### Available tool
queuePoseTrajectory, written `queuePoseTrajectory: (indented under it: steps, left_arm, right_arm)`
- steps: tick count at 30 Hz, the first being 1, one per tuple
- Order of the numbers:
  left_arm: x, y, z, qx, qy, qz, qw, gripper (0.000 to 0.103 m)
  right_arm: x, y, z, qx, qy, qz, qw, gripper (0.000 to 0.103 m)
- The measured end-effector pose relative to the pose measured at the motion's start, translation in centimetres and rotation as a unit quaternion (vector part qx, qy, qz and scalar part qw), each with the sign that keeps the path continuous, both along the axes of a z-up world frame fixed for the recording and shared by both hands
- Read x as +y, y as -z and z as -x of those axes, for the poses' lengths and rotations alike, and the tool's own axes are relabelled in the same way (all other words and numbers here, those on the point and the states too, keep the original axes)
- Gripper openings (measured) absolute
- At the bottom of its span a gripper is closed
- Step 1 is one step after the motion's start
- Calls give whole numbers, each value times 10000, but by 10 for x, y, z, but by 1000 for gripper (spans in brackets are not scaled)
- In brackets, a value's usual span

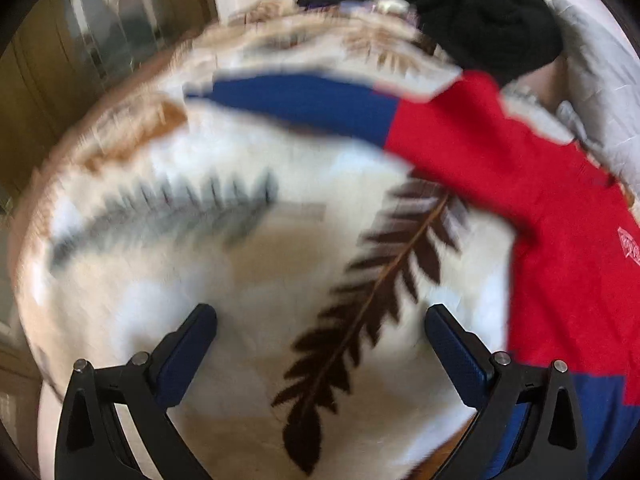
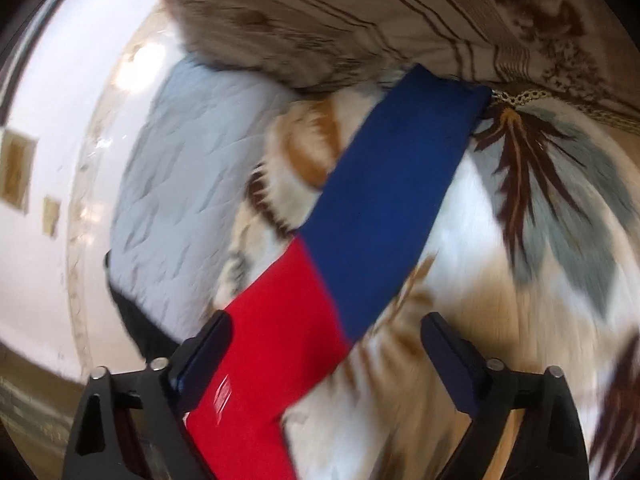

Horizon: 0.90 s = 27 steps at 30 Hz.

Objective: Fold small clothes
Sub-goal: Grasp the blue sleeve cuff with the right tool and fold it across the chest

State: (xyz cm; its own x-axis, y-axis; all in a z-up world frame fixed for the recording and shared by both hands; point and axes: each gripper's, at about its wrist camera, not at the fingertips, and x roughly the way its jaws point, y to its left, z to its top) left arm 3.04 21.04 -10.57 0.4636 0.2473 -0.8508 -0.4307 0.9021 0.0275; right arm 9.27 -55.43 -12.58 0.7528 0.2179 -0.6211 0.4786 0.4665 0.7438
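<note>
A small red top (image 1: 560, 216) with blue sleeve ends and a blue hem lies spread on a white blanket with a feather print (image 1: 248, 280). In the left wrist view one sleeve (image 1: 304, 104) stretches left across the blanket. My left gripper (image 1: 320, 320) is open and empty, over bare blanket to the left of the top's body. In the right wrist view the other sleeve (image 2: 380, 208) runs up and right from the red body (image 2: 264, 360). My right gripper (image 2: 326, 328) is open, its jaws either side of the sleeve where red meets blue. Both views are blurred.
A black garment (image 1: 480, 12) lies at the far edge of the blanket. A pale grey quilted cover (image 2: 188, 168) lies beside the top. A brown patterned pillow or cushion (image 2: 360, 20) sits beyond the sleeve end. A wooden cabinet (image 1: 80, 40) stands at the left.
</note>
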Motion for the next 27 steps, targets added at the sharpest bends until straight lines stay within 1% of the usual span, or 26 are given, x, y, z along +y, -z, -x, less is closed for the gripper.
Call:
queuePoseTrajectory:
  steps: [1, 2, 3, 5, 6, 7, 8, 9, 11, 12, 13, 14, 15, 16, 17, 18, 19, 20, 21, 22, 23, 24, 25, 26, 27]
  left_arm:
    - [-3, -1, 5, -181, 66, -152, 9997, 103]
    - [-6, 0, 9, -237, 118, -246, 9993, 103]
    - [-7, 0, 12, -287, 124, -261, 9992, 103]
    - [-4, 0, 13, -306, 102, -145, 9994, 103]
    - [-4, 0, 13, -316, 89, -133, 9994, 103]
    - [-4, 0, 12, -322, 84, -155, 9993, 103]
    - [-6, 1, 12, -336, 87, -194, 9992, 103]
    - [-6, 2, 10, -350, 83, -190, 9992, 103]
    - [-5, 2, 12, -387, 84, -172, 9991, 103]
    - [-6, 1, 13, -394, 87, -180, 9990, 103]
    - [-9, 0, 15, -399, 87, -205, 9990, 103]
    - [-10, 0, 8, -395, 79, -201, 9990, 103]
    - [-10, 0, 8, -407, 70, -217, 9989, 103]
    - [-10, 0, 8, -414, 66, -228, 9989, 103]
    - [-10, 0, 8, -419, 67, -230, 9988, 103]
    - [-9, -1, 9, -427, 66, -221, 9988, 103]
    - [-9, -1, 9, -432, 67, -206, 9988, 103]
    - [-8, -1, 9, -437, 68, -199, 9988, 103]
    - [-8, -1, 9, -440, 74, -202, 9988, 103]
    - [-8, -1, 10, -441, 79, -204, 9988, 103]
    - [-8, -1, 11, -446, 81, -200, 9988, 103]
    - [-8, -1, 11, -448, 81, -200, 9988, 103]
    - [-8, -1, 11, -448, 84, -199, 9988, 103]
    - [-8, -1, 11, -447, 90, -194, 9988, 103]
    - [-8, -1, 11, -446, 98, -183, 9988, 103]
  right_arm:
    - [-4, 4, -5, 18, 46, 55, 10000, 88]
    - [-8, 6, -11, 37, 142, 149, 9998, 87]
    - [-12, 3, -19, 48, 228, 273, 9994, 84]
    - [-16, 1, -30, 106, 217, 540, 9983, 83]
    - [-18, -3, -42, 246, 184, 809, 9963, 75]
    - [-18, 0, -44, 369, 172, 969, 9945, 53]
    - [-22, 1, -53, 673, 201, 1121, 9912, 31]
    - [-25, 2, -55, 838, 253, 1186, 9891, 7]
    - [-21, -19, -63, 767, 251, 1488, 9856, 7]
    - [-7, -43, -69, 563, 113, 1834, 9814, 7]
    - [5, -57, -70, 418, -1, 2033, 9782, 7]
    - [35, -89, -77, 71, -318, 2388, 9705, 7]
    - [62, -111, -77, -226, -581, 2645, 9624, 7]
    - [94, -134, -75, -554, -842, 2893, 9519, 7]
    - [134, -155, -71, -925, -1133, 3129, 9385, 7]
    - [168, -170, -66, -1228, -1412, 3299, 9253, 7]
    - [213, -180, -58, -1567, -1813, 3471, 9067, 7]
    - [252, -182, -51, -1819, -2166, 3550, 8911, 7]
    - [285, -178, -48, -1961, -2466, 3575, 8792, 8]
    - [328, -158, -46, -1932, -2961, 3585, 8640, 16]
    - [353, -138, -50, -1735, -3382, 3564, 8535, 29]
    - [381, -103, -59, -1285, -3917, 3458, 8429, 84]
    - [393, -74, -64, -969, -4126, 3341, 8419, 100]
    - [395, -53, -65, -687, -4171, 3228, 8468, 99]
    - [389, -36, -64, -465, -4091, 2973, 8614, 98]
